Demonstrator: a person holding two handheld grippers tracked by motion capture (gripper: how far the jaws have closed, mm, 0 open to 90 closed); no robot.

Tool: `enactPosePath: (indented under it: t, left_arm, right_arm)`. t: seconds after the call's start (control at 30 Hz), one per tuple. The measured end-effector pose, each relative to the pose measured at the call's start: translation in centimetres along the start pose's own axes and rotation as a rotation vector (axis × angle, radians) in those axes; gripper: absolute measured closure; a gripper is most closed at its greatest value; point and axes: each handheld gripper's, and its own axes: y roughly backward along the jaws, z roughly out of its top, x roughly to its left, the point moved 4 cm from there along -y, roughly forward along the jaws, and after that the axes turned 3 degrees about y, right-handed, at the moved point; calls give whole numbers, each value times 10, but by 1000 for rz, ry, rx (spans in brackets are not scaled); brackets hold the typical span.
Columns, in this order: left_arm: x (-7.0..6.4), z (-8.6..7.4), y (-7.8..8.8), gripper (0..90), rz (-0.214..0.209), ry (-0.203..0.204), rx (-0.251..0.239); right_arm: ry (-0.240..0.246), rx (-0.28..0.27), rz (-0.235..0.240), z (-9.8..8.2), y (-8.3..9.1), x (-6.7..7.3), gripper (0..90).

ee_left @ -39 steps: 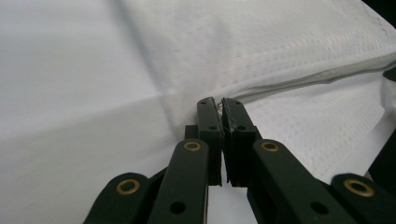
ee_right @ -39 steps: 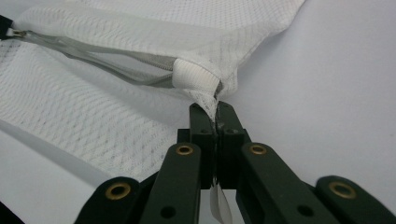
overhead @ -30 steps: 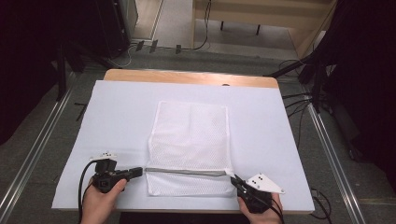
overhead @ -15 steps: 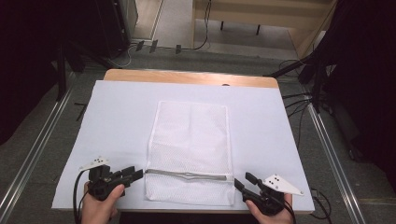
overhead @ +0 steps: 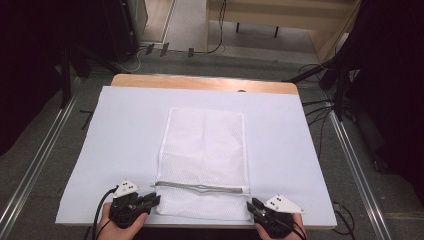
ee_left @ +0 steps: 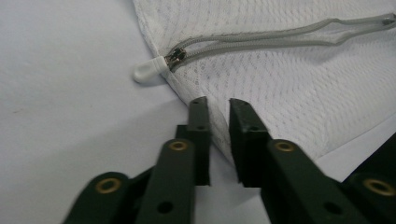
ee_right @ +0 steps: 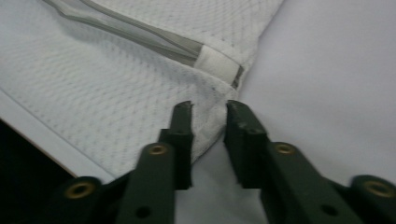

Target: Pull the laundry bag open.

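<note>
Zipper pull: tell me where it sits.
In the left gripper view the zipper pull lies at the mesh bag's left edge, just beyond the left claw.

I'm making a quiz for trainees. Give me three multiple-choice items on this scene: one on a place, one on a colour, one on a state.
1. Where on the bag is the zipper? A far end; B near end; C left side.
2. What colour is the zipper? A red; B black; C grey.
3. How does the bag lie? A flat on the sheet; B rolled up; C hanging in the air.
B: it crosses the end nearest the person. C: a grey strip on white mesh. A: it is spread out on the sheet.
</note>
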Motion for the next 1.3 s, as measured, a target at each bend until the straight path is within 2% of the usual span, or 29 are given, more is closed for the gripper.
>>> enactPosePath:
  t: [0.03,0.1,0.13,0.2,0.23,0.27,0.3,0.37,0.47,0.53,0.6,0.63,0.67,0.8,0.9,0.93,0.97,1.0,1.07,1.1,1.17,1.3]
  left_arm:
    - [1,0,-1,879,-21,2,5]
    - [0,0,0,900,-37,-9,12]
    - [0,-1,0,900,-41,-29,23]
    - [-1,0,2,900,-61,-43,17]
    - [-1,1,3,846,-60,-54,10]
    - [0,3,5,742,-37,-67,-22]
    - [1,5,6,637,-17,-72,-48]
    - [4,8,8,495,6,-78,-86]
    - [12,14,13,378,27,-109,-144]
    - [18,18,17,295,60,-119,-182]
    - [26,22,20,223,91,-110,-214]
    - [31,23,22,186,80,-128,-229]
    - [36,24,24,134,76,-127,-238]
    - [55,27,33,125,72,-106,-287]
    - [67,29,41,116,31,-96,-324]
    - [70,29,44,102,29,-92,-337]
    - [74,30,47,101,33,-88,-355]
    - [76,30,48,101,43,-90,-364]
    - [82,31,53,89,78,-100,-372]
    - [83,31,53,73,81,-99,-376]
    - [89,30,55,20,84,-90,-373]
    - [97,30,58,15,94,-66,-386]
  right_arm:
    - [-1,1,3,0,0,-1,865]
    - [-19,4,21,0,1,-3,900]
    - [-17,3,16,0,1,-3,900]
    - [-19,-1,14,1,3,-4,874]
    - [-17,-10,-7,1,5,-6,806]
    - [-16,-19,-9,2,6,-8,750]
    - [-33,-37,2,4,9,-12,689]
    - [-41,-72,10,8,12,-18,598]
    - [-44,-132,-10,15,19,-31,498]
    - [-49,-147,-41,18,22,-39,435]
    - [-54,-158,-72,20,23,-48,377]
    - [-56,-171,-76,21,24,-53,354]
    - [-57,-184,-79,22,26,-59,310]
    - [-57,-208,-90,24,32,-78,159]
    - [-41,-212,-127,23,37,-89,137]
    - [-51,-215,-143,22,39,-94,129]
    - [-58,-211,-146,21,40,-98,86]
    - [-64,-204,-138,20,42,-104,6]
    - [-79,-204,-114,18,44,-111,0]
    - [-94,-210,-115,16,45,-116,0]
    - [-102,-224,-141,14,48,-123,0]
    - [-138,-238,-159,10,52,-135,0]
